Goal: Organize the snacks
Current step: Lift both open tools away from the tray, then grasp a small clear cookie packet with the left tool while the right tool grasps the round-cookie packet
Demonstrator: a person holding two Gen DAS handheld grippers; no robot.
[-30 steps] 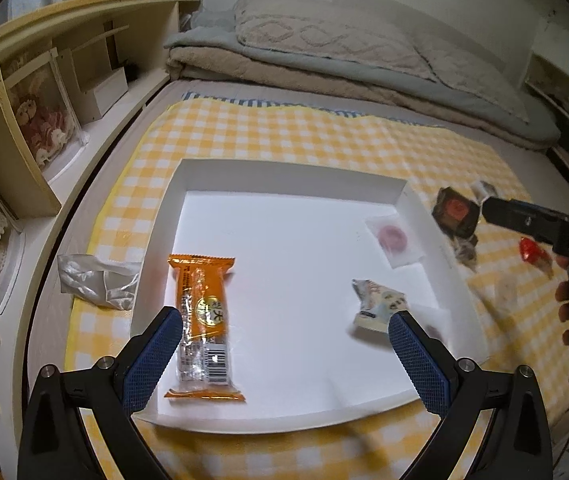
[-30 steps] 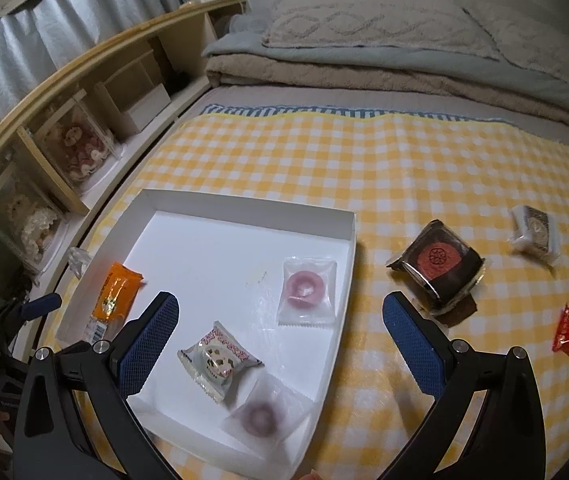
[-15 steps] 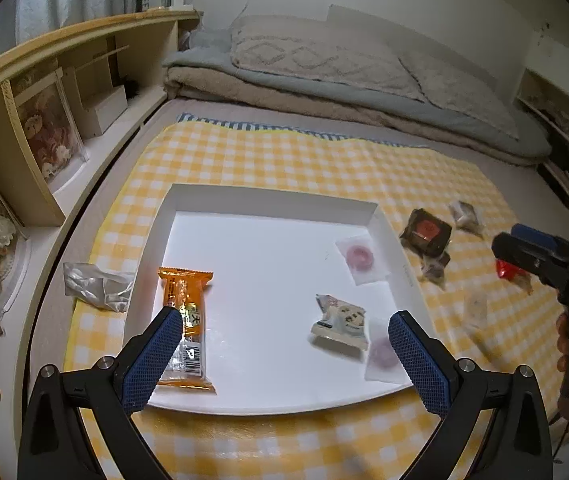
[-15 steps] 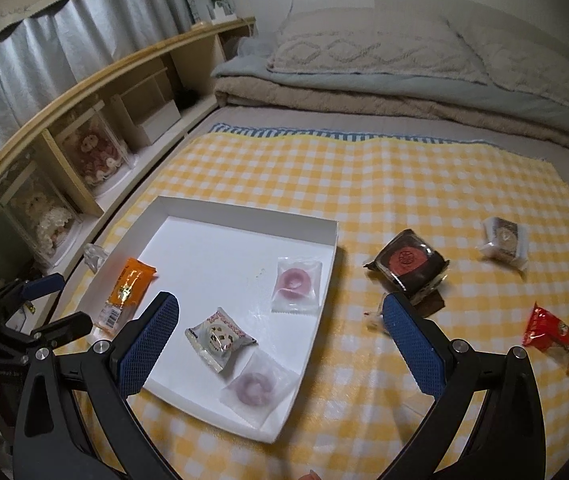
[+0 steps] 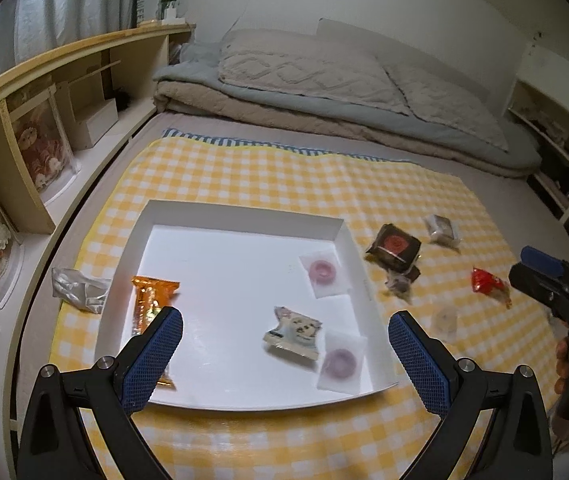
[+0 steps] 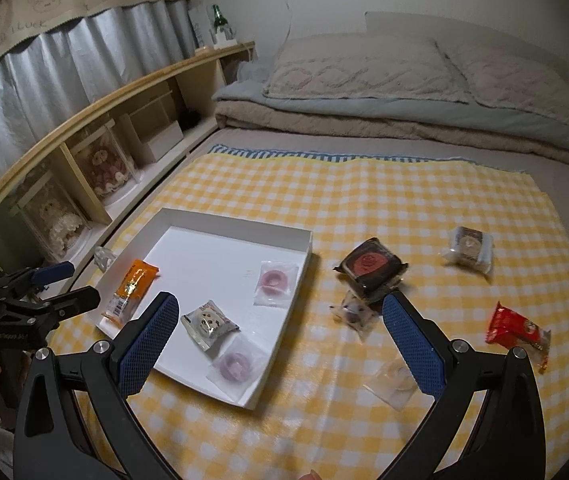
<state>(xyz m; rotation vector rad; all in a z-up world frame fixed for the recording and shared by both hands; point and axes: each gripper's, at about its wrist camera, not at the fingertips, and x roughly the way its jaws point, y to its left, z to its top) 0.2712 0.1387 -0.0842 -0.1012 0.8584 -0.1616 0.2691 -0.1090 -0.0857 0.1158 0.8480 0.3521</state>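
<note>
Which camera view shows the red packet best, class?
The right wrist view: the red packet lies whole and sharp on the checked cloth. In the left wrist view it is smaller, blurred, near the right gripper.

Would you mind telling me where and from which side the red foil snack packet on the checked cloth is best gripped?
Grip the red foil snack packet across its puffed middle, coming from above with the right gripper, which is the nearer one. It lies flat on the yellow checked cloth with free cloth all round, so the open jaws can probably straddle its short width; the crimped ends look thin and slippery.
</note>
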